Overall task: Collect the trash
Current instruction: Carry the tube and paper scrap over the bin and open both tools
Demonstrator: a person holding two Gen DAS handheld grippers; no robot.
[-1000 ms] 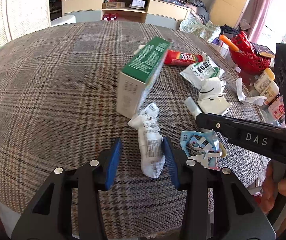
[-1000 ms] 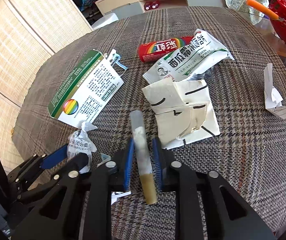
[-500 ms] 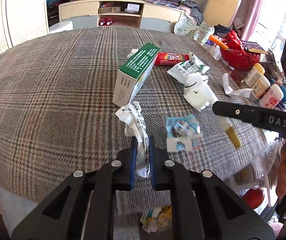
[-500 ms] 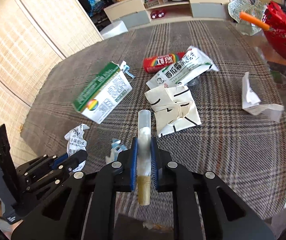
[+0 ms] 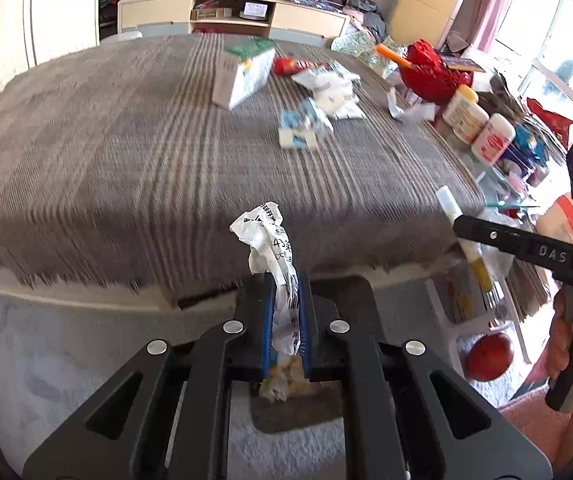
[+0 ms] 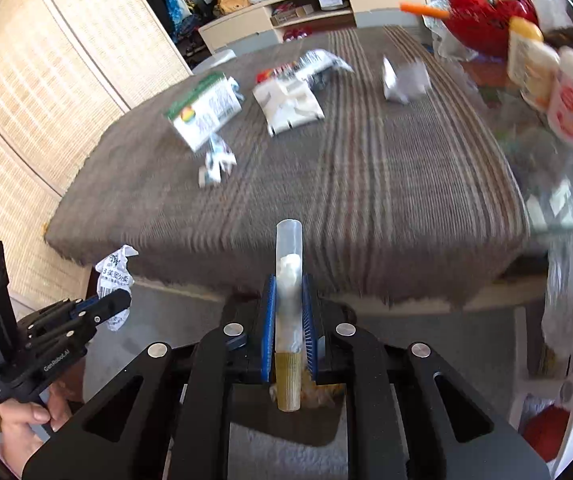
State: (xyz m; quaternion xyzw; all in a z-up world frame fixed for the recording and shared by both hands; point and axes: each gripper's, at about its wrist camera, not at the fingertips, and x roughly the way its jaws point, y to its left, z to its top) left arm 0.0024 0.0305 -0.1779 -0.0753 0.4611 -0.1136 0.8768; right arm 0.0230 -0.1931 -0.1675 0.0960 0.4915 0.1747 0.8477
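Both pairs of fingers are pinching trash, clear of the table edge and over the floor. Left gripper [image 5: 284,320] has its blue pads pressed on a crumpled wrapper [image 5: 274,256], which sticks up and forward past the tips. Right gripper [image 6: 289,320] clamps a clear tube [image 6: 289,272] with a tan cap at its near end; the tube's open end points ahead toward the table [image 6: 366,208].

Directly beneath each pair of fingers, on the pale rug, a dark bin [image 5: 298,412] shows some yellowish scraps already inside; its full outline is hidden by the gripper bodies. From the left view the right gripper appears off to the right, tube hanging from it; from the right view the left gripper sits low to the left with the wrapper.

Farther ahead on the plaid table, litter is left: a green box [image 5: 242,72], a red can [image 5: 292,66] behind it, a white bag [image 5: 334,88], a blue-and-white scrap [image 5: 300,126] nearer, and a crumpled paper [image 6: 400,80] toward the right. Bottles and a red basket at the far right edge look like belongings, not trash.

My judgement: two pieces are lifted and positioned for dropping, so the task is under way but well short of finished, with about five items left to fetch.
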